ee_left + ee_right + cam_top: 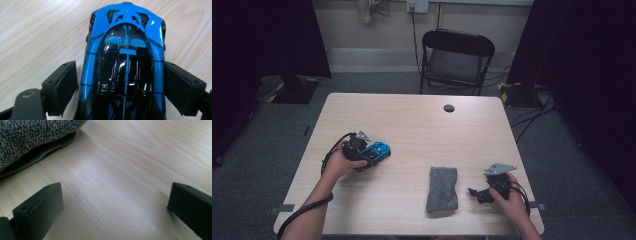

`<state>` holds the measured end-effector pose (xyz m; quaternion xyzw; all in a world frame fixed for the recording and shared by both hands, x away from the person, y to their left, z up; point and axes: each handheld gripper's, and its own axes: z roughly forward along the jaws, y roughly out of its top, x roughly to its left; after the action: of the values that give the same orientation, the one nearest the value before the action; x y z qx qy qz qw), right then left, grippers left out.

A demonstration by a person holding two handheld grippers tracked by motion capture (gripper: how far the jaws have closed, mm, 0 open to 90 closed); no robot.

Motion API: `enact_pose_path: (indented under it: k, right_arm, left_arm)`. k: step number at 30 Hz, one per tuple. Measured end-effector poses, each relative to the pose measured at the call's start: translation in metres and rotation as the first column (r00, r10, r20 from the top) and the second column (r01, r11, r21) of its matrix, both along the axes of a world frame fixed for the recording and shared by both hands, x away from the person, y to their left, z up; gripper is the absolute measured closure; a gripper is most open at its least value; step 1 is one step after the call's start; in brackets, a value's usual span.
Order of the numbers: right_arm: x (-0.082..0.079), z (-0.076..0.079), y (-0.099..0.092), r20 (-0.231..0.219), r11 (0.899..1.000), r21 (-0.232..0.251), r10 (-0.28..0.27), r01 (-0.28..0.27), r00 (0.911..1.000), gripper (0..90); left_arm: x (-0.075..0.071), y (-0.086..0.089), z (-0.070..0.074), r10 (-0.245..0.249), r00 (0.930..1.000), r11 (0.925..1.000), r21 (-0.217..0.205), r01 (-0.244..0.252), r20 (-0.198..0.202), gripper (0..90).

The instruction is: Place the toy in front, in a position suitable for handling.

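Over on the left half of the table [412, 120], the left gripper [371, 156] is right on the blue toy car [378, 150], and the left hand [339, 162] is wrapped around the gripper's body with the cable looping back toward the forearm. From the left gripper view, the car [125, 62] sits between the two black jaws, blue flanks and glossy black roof running straight up the middle. The right-hand jaw looks pressed against the car's side; the left-hand jaw stands just beside the other flank (whether it actually touches, I cannot tell). So the jaws bracket the car at a moderate spread, but I cannot tell whether they have it clamped. The car rests on the pale wood, nose pointing away from the gripper.

Across on the right, the right gripper [477, 192] is held low by the right hand [512, 200] near the table's front edge, grey plate on top. Its jaws stand wide apart with nothing between them but bare wood, as the right gripper view makes plain. The folded grey cloth [442, 188] lies just to the left of it, near but apart; its fuzzy edge [32, 142] fills the upper-left corner of that view.

No containers on the table. A black folding chair [455, 60] stands behind it.
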<state>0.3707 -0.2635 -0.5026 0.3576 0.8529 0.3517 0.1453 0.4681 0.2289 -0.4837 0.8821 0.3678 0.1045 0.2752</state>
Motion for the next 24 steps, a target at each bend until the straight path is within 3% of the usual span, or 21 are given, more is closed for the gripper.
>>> enact_pose_path:
  k: [13,17,24]
  right_arm:
    - [0.0002,0.0,0.0,0.0,1.0,-0.001,0.001,-0.001,1.0,0.0]
    - [0.0002,0.0,0.0,0.0,1.0,-0.001,0.001,-0.001,1.0,0.0]
    - [0.0002,0.0,0.0,0.0,1.0,-0.001,0.001,-0.001,1.0,0.0]
  left_arm:
    - [0.0005,0.0024,-0.0002,-0.011,0.9999,0.9999,0.002,0.011,-0.007,15.5]
    - [-0.001,0.001,0.0021,-0.049,0.9988,0.9988,0.0,0.049,0.0,24.4]
    - [-0.0006,0.0008,0.0024,-0.057,0.9984,0.9984,0.002,0.057,0.0,25.6]
